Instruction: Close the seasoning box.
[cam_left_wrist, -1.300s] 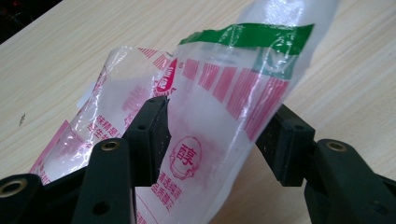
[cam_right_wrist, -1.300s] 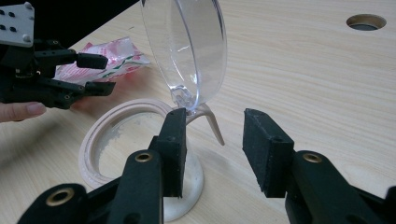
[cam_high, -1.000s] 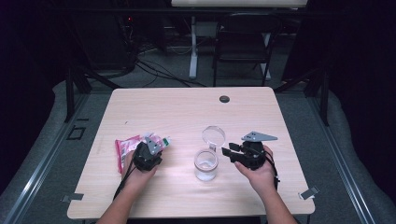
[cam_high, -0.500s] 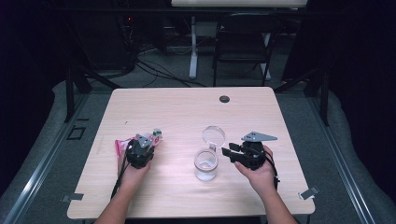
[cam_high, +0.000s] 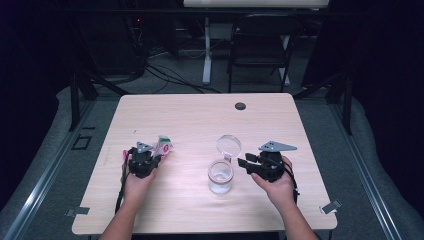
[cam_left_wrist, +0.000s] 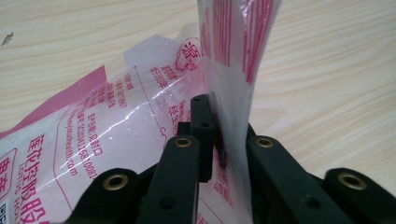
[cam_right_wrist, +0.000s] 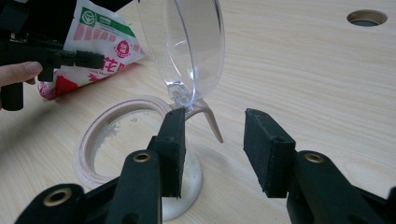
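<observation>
A pink-and-white printed plastic bag is pinched in my left gripper, whose jaws have just been closing on its film. In the high view that left gripper sits at the table's left with the bag sticking up at its tip. A clear jar with white powder at the bottom stands mid-table, its round clear lid flipped up. My right gripper is just right of the jar. In its own view the right gripper is open, with the jar's rim and lid just ahead.
A round black hole sits near the wooden table's far edge. A dark chair and cables are on the floor beyond. Bare tabletop lies behind and in front of the jar.
My left gripper has shifted a little to the left and shut on the bag, which now stands up at its tip instead of lying flat. The right gripper and jar have not moved.
</observation>
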